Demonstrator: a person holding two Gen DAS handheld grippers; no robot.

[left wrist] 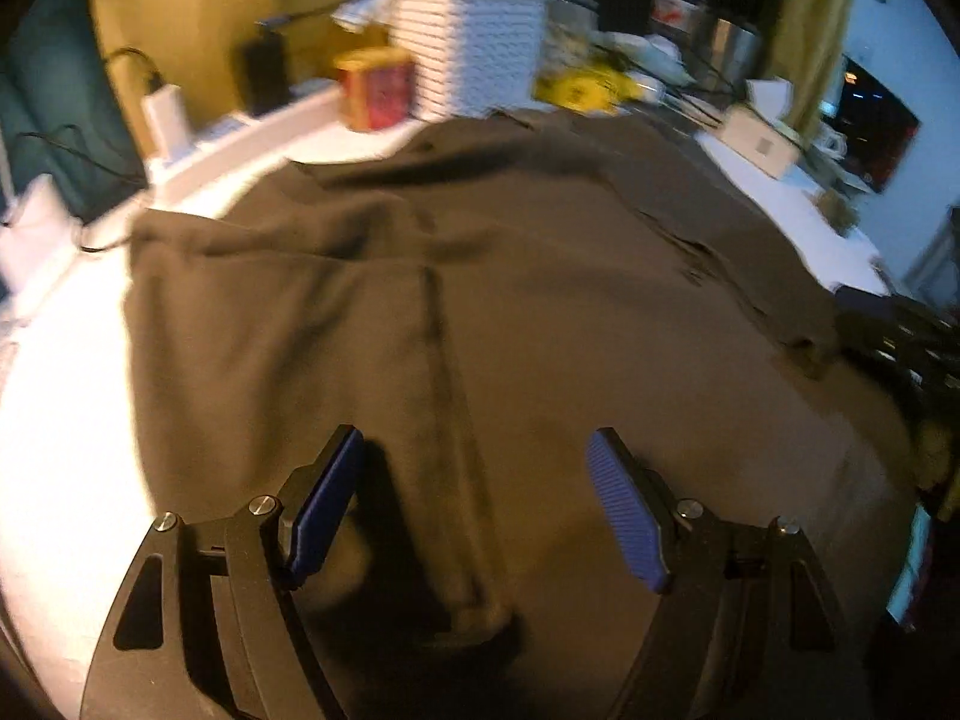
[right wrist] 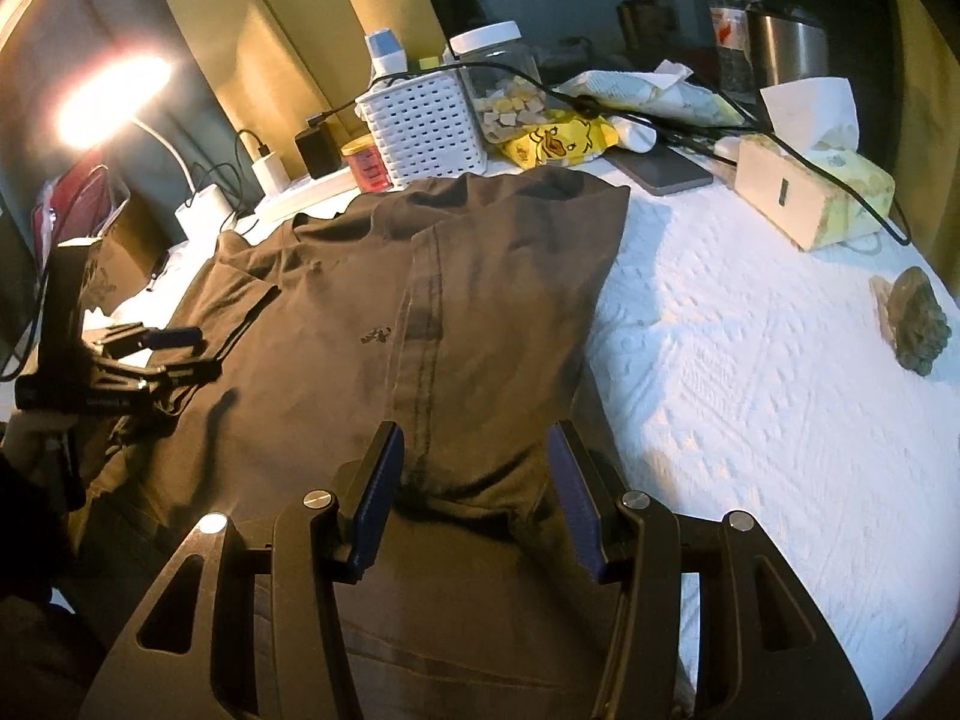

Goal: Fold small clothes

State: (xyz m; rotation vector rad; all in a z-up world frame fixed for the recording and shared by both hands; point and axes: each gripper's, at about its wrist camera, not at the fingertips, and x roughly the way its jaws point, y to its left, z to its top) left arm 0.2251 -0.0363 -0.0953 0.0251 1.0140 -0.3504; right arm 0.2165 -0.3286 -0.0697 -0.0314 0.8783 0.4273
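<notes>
Both of your grippers hang over the dark brown cotton garment (right wrist: 372, 324), which lies spread flat on the white textured table cover (right wrist: 750, 372), its far edge just short of the white perforated plastic basket (right wrist: 423, 126). Your right gripper (right wrist: 474, 492) has its jaws spread wide, the blue ribbed pads (right wrist: 378, 498) standing either side of the garment's dark stitched centre seam (right wrist: 426, 336) near the hem closest to you; they grip nothing, and you cannot tell from this view whether the tips touch the cloth. Your left gripper (left wrist: 477, 504) is likewise released, jaws wide apart above the cloth, with a seam fold running between them; nothing is caught in them. From the right wrist view, that left gripper (right wrist: 180, 354) sits at the garment's left edge, beside the sleeve. To the right of the garment, well apart from it, lies a small grey-green crumpled cloth (right wrist: 918, 324).
</notes>
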